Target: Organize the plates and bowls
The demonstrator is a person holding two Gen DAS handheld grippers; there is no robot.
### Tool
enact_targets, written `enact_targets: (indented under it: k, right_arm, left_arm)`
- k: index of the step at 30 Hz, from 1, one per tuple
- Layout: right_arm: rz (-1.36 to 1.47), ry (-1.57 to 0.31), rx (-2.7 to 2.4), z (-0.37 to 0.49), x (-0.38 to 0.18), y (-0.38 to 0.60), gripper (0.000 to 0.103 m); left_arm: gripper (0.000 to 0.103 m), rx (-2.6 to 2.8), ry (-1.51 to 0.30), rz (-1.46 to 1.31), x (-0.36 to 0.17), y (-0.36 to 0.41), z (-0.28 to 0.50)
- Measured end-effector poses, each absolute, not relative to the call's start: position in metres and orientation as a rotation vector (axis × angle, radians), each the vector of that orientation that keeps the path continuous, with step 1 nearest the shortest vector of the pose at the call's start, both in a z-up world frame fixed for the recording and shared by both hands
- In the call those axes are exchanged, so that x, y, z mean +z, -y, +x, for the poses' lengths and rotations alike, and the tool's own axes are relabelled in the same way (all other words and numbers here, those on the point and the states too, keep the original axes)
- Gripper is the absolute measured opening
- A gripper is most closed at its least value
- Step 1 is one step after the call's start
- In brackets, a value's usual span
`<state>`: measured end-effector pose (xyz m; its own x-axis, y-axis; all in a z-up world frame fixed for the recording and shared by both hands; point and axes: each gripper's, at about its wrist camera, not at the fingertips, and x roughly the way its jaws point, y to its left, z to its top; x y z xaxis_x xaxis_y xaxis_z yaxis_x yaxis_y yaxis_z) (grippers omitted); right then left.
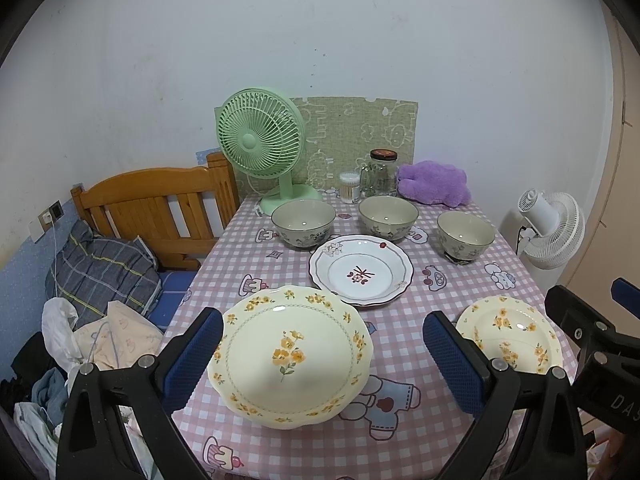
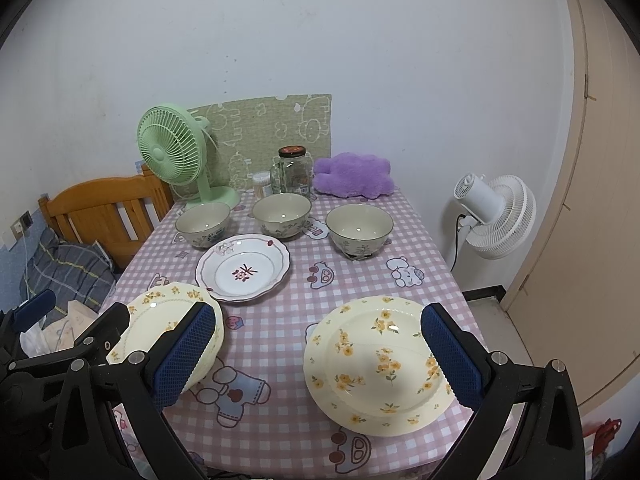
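While both hand-held grippers hang above the near edge of the surface [image 1: 460,256], the scene reads as follows, left to right.

Bed: a wooden bed frame [image 1: 160,204] with a checked pillow [image 1: 100,268] fills the left of the left wrist frame.
Green fan: the green fan [image 1: 260,140] stands at the far left corner of the surface, upper centre of the frame.
Left hand-held gripper: the left hand-held gripper [image 1: 322,356] has its blue pads [image 1: 196,356] wide apart, clamped on nothing; its tip also shows at the left edge of the right wrist frame.
Left yellow plate: the left yellow plate [image 1: 292,356], cream with yellow flowers, lies on the surface between those pads, lower centre of the left wrist frame.
White plate: the white plate [image 1: 360,270], with a red motif, sits just beyond it, the rims near or overlapping in this view.
Bowls: three bowls [image 1: 388,216] stand in a row behind the plates, apart from each other.
Back items: a jar [image 1: 378,174] and a purple plush [image 1: 434,182] sit against the wall.
Right yellow plate: the right yellow plate [image 2: 380,364] lies at lower right of the right wrist frame.
Right hand-held gripper: the right hand-held gripper [image 2: 320,356] is spread open and empty, its right pad over that plate's edge in the frame.
White fan: a white fan [image 2: 496,216] stands off the surface at right.
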<state>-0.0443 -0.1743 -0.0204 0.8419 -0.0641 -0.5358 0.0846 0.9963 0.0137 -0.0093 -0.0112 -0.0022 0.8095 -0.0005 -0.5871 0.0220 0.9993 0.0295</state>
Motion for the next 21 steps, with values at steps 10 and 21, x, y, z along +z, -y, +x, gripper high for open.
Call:
enact_targets:
  k: [10,21]
  right_arm:
    - [0.038,-0.564,-0.077,-0.0442,-0.0199,0.1744,0.103]
    - [0.038,-0.564,-0.077,-0.0449,-0.0194,0.1744,0.103]
  left_arm:
    - [0.100,-0.010,-0.626,0.034,-0.0020,0.0105,-0.0090]
    - [0.100,-0.009,-0.626,0.033,-0.0013,0.0117,-0.0086]
